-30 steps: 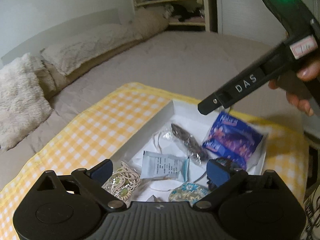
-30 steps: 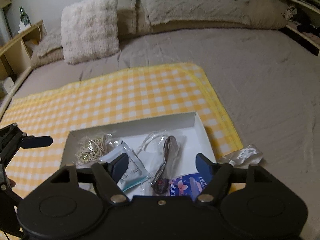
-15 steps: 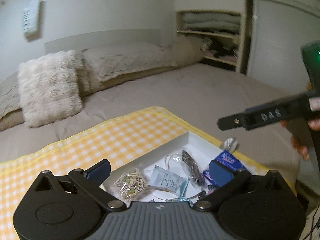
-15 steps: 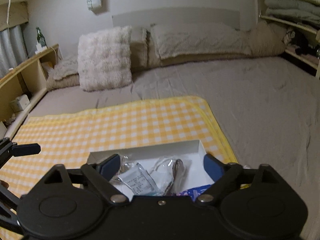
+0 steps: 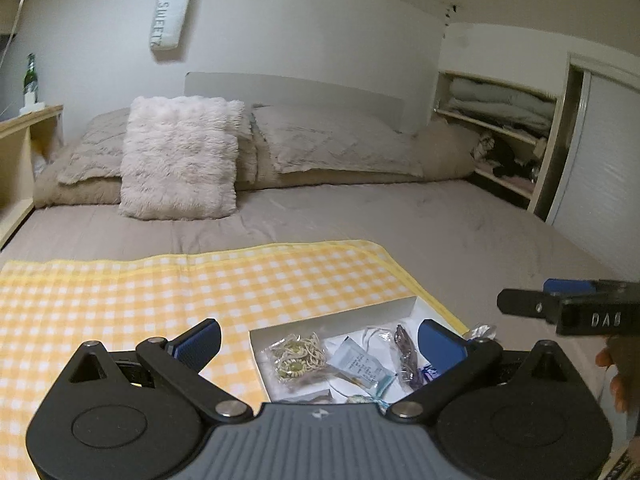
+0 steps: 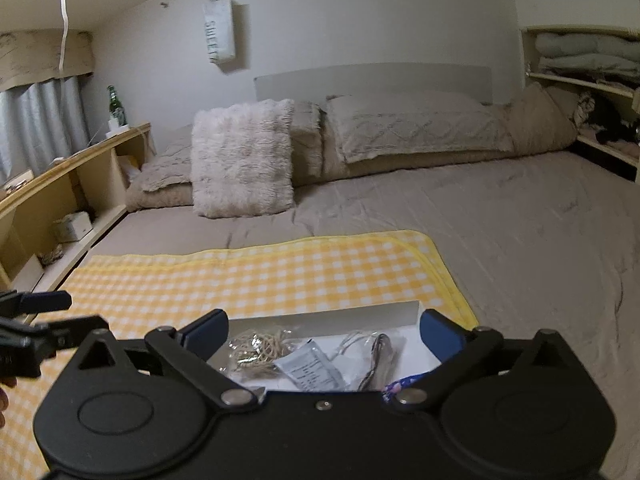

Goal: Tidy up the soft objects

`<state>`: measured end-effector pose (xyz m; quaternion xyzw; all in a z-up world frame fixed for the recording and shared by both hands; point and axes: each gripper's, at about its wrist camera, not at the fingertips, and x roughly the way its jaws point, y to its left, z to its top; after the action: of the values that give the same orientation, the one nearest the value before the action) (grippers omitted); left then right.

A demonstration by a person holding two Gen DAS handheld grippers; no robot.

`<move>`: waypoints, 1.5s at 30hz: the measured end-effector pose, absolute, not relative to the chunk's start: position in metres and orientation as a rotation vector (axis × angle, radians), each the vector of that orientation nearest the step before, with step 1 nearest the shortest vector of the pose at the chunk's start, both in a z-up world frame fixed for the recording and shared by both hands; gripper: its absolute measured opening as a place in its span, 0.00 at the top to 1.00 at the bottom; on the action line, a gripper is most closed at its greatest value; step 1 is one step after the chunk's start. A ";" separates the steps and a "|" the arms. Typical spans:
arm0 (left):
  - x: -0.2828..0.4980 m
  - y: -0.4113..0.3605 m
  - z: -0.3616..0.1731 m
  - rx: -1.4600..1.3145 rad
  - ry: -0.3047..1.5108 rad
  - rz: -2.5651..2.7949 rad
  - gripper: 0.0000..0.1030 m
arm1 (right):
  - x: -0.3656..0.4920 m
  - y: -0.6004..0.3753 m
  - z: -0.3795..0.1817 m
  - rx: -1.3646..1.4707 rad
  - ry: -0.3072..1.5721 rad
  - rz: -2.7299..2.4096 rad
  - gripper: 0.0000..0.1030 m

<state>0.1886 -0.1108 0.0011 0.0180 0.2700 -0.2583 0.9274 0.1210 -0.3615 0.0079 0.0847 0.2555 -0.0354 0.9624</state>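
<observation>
Wide bare stretch of yellow checked cloth point(image 6: 248, 276) lay open in frame centre and left, nothing on it. Grey bedspread point(image 6: 520, 232) beyond and at right was clear too. White box point(image 6: 320, 318) at lower centre was crowded: bagged items filled floor, low walls ringed it. Fluffy pillow point(image 6: 242, 162) and long pillows blocked upper centre. My other claw, left gripper point(image 6: 36, 312), jutted in at left edge. Wooden shelf point(image 6: 72, 168) closed upper left.

Both grippers are black with blue pads point(image 5: 199, 343) and silver screws point(image 6: 235, 397). The left gripper point(image 5: 320, 344) has a grey ribbed body; the right gripper point(image 6: 322, 330) bears white letters.
</observation>
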 end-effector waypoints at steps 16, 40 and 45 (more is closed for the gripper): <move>0.136 -0.088 -0.016 0.042 0.536 -0.444 0.00 | 0.057 -0.325 -0.006 0.099 0.432 -0.039 0.00; 0.106 -0.074 -0.038 0.064 0.556 -0.381 0.00 | 0.026 -0.312 -0.030 0.078 0.452 -0.086 0.00; 0.105 -0.074 -0.040 0.066 0.564 -0.372 0.00 | 0.024 -0.313 -0.031 0.095 0.454 -0.088 0.00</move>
<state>0.1051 -0.0743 -0.0401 0.0324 0.2766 -0.1825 0.9429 0.0240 -0.3127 -0.0309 0.0469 0.2248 -0.0434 0.9723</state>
